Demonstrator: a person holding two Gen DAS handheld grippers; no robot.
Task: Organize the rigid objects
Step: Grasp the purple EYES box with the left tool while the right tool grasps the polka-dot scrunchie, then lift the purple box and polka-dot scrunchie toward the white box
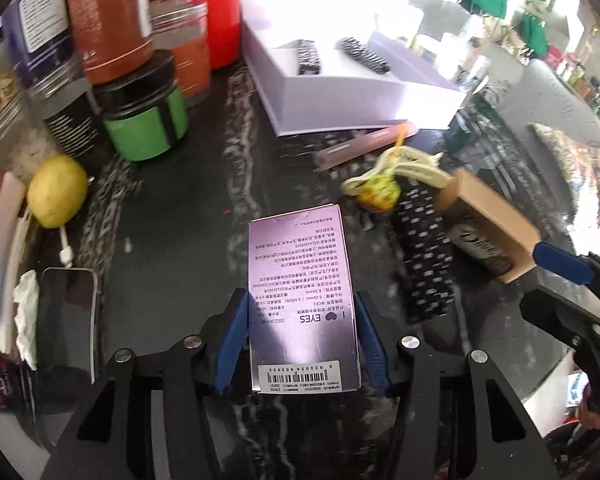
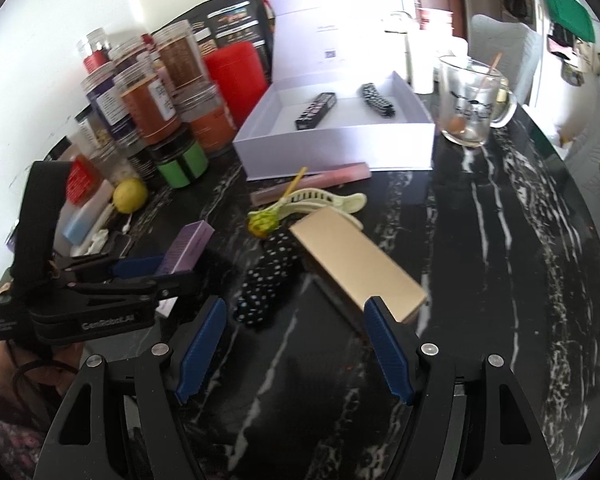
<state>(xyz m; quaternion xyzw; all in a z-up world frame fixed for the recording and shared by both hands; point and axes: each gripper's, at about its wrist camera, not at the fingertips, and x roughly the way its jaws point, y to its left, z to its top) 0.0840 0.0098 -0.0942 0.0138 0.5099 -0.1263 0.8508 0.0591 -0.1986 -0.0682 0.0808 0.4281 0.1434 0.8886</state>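
Here, left wrist view: the scene is taken one view at a time.
Left tool [image 1: 302, 344]: its blue pads are clamped on the two long sides of a purple rectangular cardboard box printed with small text and a barcode [image 1: 300, 292], which is held above the black white-veined marble desk [image 1: 188, 216].
Ahead on the desk: a black white-dotted long case [image 1: 424, 256] is seen beside a tan cardboard box [image 1: 492, 224]; a yellow-green lollipop on a stick [image 1: 380, 194] lies against a cream plastic hair clip [image 1: 412, 164], with a pink translucent slim tube [image 1: 360, 144] just behind.
Open white storage box [image 1: 340, 88]: two dark patterned items are seen inside it.
Left side: a yellow lemon [image 1: 56, 190], a green jar with a black lid [image 1: 148, 120], brown-filled clear jars [image 1: 112, 20], a red cylindrical canister [image 1: 216, 12] and a dark phone on a white cable [image 1: 66, 312] are seen.
Right tool, as seen here: one blue finger [image 1: 564, 262] shows at the right edge by the tan box.

Right wrist view:
Right tool [image 2: 296, 344]: its jaws are held apart, with nothing gripped; the near corner of the tan cardboard box [image 2: 356, 264] lies just past the right pad.
Left tool [image 2: 148, 268]: it is seen at the left, gripping the purple box [image 2: 188, 252] clear of the desk [image 2: 480, 240].
Dotted case [image 2: 268, 280]: it lies touching the tan box's left side.
White storage box [image 2: 332, 140]: it stands open behind the pink tube [image 2: 316, 182], with a clear glass mug [image 2: 472, 100] to its right.
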